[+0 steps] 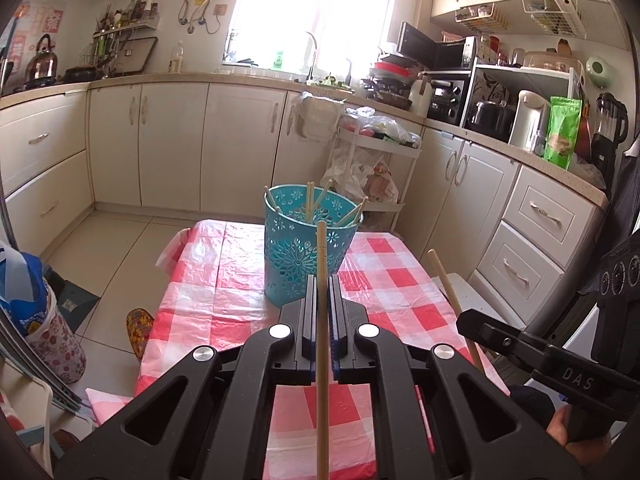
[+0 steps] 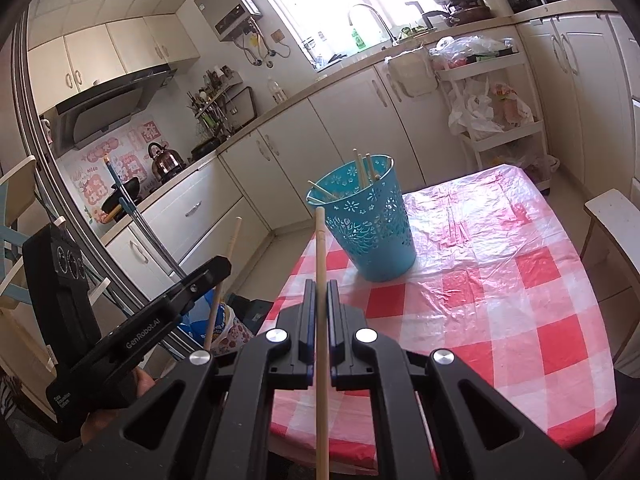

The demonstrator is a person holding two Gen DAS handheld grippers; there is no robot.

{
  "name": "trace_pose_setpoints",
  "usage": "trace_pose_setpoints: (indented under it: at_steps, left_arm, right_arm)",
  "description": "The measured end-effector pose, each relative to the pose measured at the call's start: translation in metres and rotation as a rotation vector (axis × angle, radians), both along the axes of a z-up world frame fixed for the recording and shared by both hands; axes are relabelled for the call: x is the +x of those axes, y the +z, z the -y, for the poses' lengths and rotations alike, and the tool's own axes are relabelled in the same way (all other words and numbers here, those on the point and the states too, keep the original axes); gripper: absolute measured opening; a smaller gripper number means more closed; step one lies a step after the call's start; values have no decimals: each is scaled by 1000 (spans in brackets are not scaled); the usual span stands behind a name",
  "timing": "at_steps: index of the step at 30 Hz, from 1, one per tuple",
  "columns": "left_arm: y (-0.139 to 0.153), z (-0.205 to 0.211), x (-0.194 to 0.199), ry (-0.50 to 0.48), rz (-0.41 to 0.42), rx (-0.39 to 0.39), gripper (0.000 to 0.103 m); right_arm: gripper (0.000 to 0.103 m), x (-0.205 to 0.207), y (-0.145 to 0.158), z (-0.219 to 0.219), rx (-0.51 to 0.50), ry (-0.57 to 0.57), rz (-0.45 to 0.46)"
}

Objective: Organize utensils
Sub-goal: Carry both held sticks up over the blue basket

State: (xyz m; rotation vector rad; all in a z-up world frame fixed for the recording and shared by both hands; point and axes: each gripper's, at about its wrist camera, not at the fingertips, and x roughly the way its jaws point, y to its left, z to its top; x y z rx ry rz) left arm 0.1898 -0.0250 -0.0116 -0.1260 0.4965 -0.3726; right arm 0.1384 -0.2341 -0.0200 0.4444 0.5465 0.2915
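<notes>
Teal basket (image 1: 310, 240) stands far, dead ahead on desk (image 1: 392, 292). Your left gripper (image 1: 320, 280) and right gripper (image 2: 319, 284) each clamp upright chopstick (image 1: 322, 320); neither nearer.

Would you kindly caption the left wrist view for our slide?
Left tongs clamp a wooden chopstick before a teal perforated plastic basket holding chopsticks.

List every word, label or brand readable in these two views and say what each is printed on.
"DAS": side of the black right gripper, seen from the left wrist.
"GenRobot.AI": side of the black left gripper, seen from the right wrist.
Small white label lower on that gripper's handle: too small to read surely.
Pink wall posters, green pouch: print unreadable.
</notes>
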Motion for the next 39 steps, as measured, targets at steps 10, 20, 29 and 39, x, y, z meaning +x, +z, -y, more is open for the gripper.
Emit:
trace_pose_setpoints:
  at_steps: [10, 20, 29, 39]
  left_arm:
    - [15, -3, -3, 3, 40, -23, 5]
    - [37, -4, -7, 19, 74, -28, 5]
    - [54, 2, -17, 6, 105, -25, 5]
    - [58, -1, 10, -8, 80, -97, 5]
  right_arm:
    - [6, -4, 3, 1, 11, -8, 15]
    - [6, -1, -4, 4, 54, -11, -2]
    - [6, -17, 11, 21, 65, -48, 41]
    - [6, -18, 37, 27, 40, -62, 124]
